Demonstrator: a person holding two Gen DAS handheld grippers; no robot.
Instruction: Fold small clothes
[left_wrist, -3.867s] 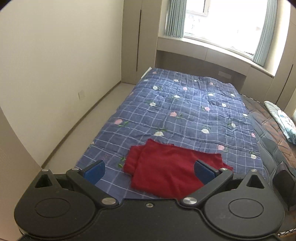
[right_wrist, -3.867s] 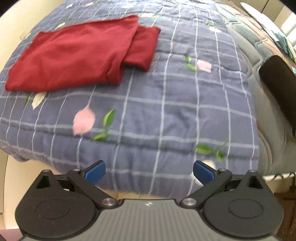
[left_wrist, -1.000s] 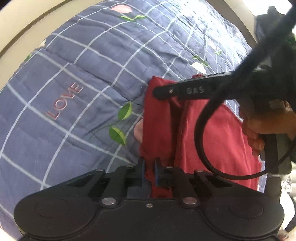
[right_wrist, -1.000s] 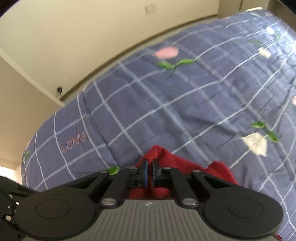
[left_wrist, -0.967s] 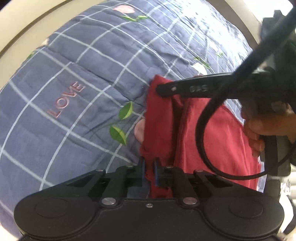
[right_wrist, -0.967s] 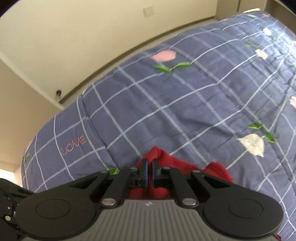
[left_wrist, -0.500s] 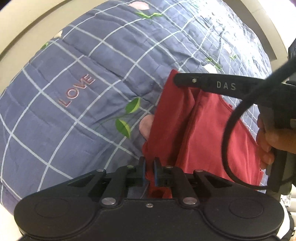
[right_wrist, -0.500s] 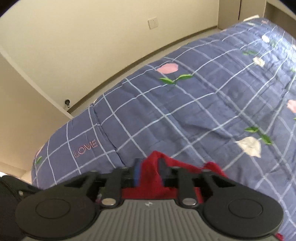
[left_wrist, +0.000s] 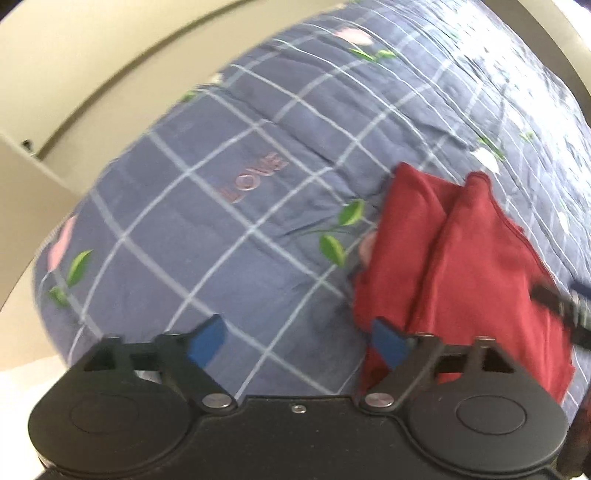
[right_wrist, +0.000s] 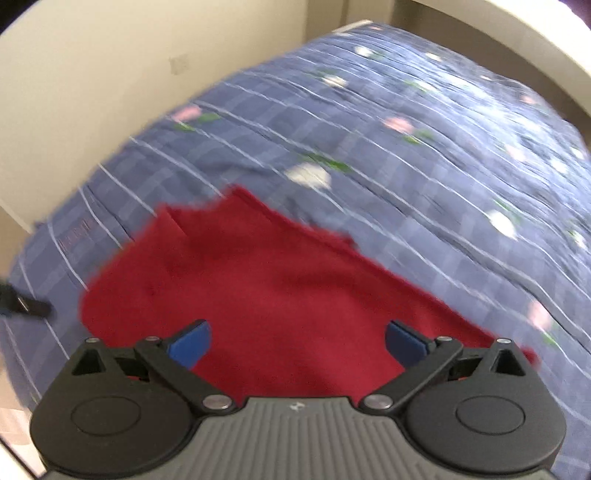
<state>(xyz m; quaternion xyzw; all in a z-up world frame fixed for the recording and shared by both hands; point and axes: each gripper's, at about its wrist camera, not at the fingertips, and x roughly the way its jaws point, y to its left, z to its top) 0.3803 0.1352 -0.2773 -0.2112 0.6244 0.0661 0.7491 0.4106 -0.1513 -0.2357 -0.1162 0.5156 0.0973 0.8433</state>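
Observation:
A folded red garment (left_wrist: 454, 266) lies on the blue checked quilt (left_wrist: 221, 236) near the bed's foot corner. It also shows in the right wrist view (right_wrist: 266, 295), filling the lower middle. My left gripper (left_wrist: 297, 339) is open and empty, just left of the garment's near edge; its right pad (left_wrist: 388, 343) overlaps that edge. My right gripper (right_wrist: 295, 341) is open and empty above the garment. A tip of the right gripper shows at the right edge of the left wrist view (left_wrist: 554, 299).
The quilt (right_wrist: 424, 155) covers the bed and has flower prints and a "LOVE" mark (left_wrist: 255, 179). A cream wall (right_wrist: 92, 74) and floor strip run along the bed's left side. The bed edge drops off close to the left gripper.
Both grippers have opened and let go of the red garment, which now lies on the quilt. Both have pulled back from it; the views are blurred by motion.

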